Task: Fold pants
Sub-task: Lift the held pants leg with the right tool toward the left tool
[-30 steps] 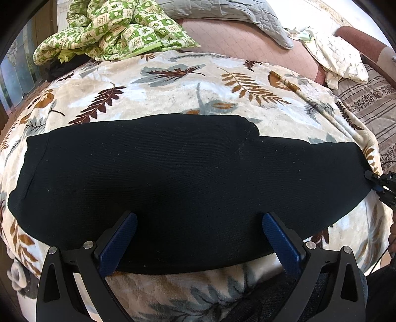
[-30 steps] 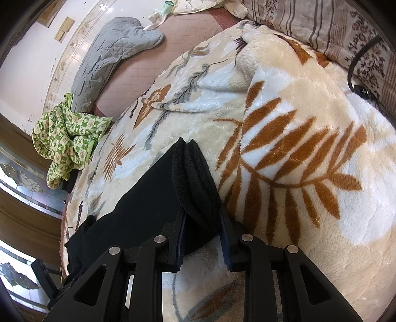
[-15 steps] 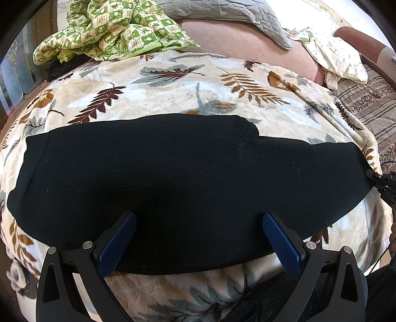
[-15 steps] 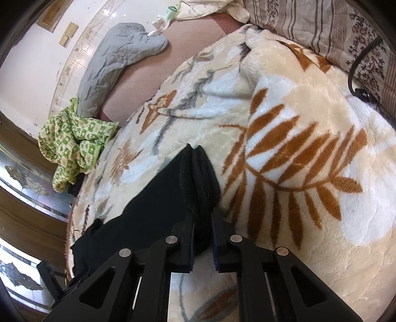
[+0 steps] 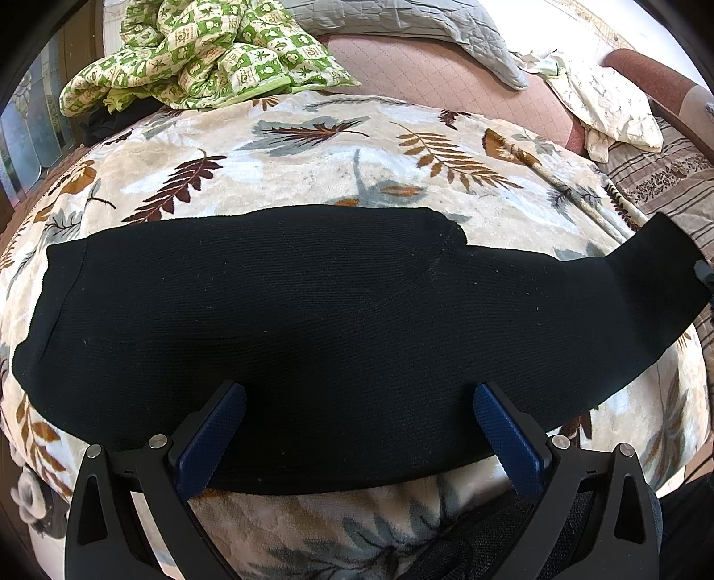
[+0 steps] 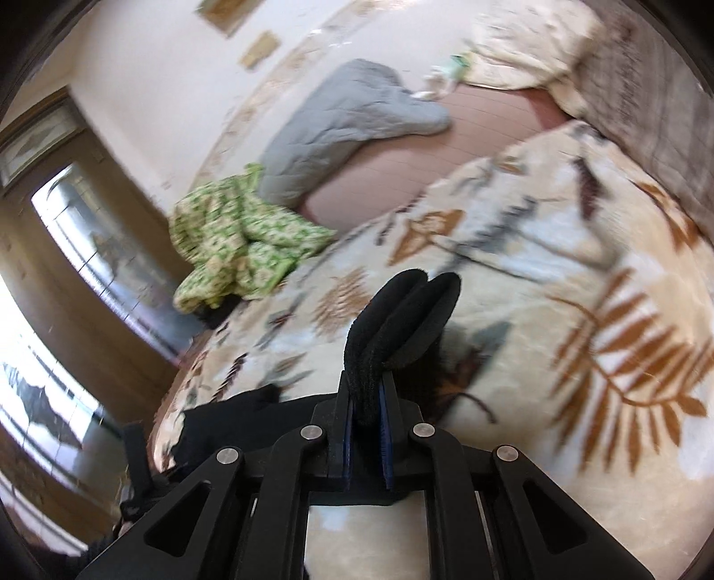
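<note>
The black pants [image 5: 339, 330] lie stretched flat across the leaf-print blanket [image 5: 312, 147] on the bed, folded lengthwise into one long dark band running from one side of the bed to the other. The left gripper [image 5: 357, 410] hangs over the near edge of that band with its blue pads [image 5: 214, 432] spread wide, one to each side, nothing pinched between them; the cloth simply lies under the gap.

Over at the far right end, look at that: the pants' end is off the blanket, tilted up in the air. The right gripper [image 6: 367, 401] has it. Its jaws are drawn in tight on a thick doubled roll of black fabric, which bulges out above the pads in two rounded lobes. The right wrist picture is smeared with blur.

Behind the pants, a crumpled green-checked quilt [image 5: 209, 49] sits at the far left of the bed, touching the blanket's edge. A grey quilted cover [image 5: 401, 22] lies on the pink mattress [image 5: 428, 71] beyond, and a pale floral cloth [image 5: 607, 102] is bunched at the far right beside striped bedding [image 5: 660, 187].
</note>
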A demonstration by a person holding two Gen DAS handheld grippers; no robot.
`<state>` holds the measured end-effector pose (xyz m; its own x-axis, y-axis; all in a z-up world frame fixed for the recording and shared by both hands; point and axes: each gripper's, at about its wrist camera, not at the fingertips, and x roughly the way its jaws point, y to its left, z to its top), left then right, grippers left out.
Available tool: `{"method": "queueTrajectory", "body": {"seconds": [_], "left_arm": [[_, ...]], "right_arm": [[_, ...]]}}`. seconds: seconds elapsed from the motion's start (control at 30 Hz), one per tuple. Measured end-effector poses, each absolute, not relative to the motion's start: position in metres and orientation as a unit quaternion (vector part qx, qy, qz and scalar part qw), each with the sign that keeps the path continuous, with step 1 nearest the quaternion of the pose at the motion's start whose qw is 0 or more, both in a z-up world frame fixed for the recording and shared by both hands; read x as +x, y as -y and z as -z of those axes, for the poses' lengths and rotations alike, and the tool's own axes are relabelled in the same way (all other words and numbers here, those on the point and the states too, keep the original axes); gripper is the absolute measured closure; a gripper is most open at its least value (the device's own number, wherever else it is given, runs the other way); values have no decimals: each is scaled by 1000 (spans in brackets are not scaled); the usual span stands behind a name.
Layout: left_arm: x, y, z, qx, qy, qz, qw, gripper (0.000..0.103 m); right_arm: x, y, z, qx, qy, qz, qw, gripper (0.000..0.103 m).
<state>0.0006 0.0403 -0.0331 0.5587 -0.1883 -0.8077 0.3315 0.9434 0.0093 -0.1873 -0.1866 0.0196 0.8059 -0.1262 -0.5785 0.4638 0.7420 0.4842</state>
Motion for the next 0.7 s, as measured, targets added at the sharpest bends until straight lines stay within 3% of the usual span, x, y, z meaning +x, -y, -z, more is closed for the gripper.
{"method": "queueTrajectory", "body": {"seconds": [0.43,0.47,0.53,0.7], "left_arm": [[-1,-42,31,74,-443,150,881,2],[-1,-45,28,68,-439,148,884,3],[-4,-56,20,56,-421,132,896,17],[-3,-78,13,56,-389,73,917,16]], "right_arm": [[-126,130,-18,281,-297,69,910,94],[-120,125,-17,279,-299,61,911,94],[-113,118,-15,274,-305,49,911,94],[-85,98,-5,265,-330,17,906,94]]}}
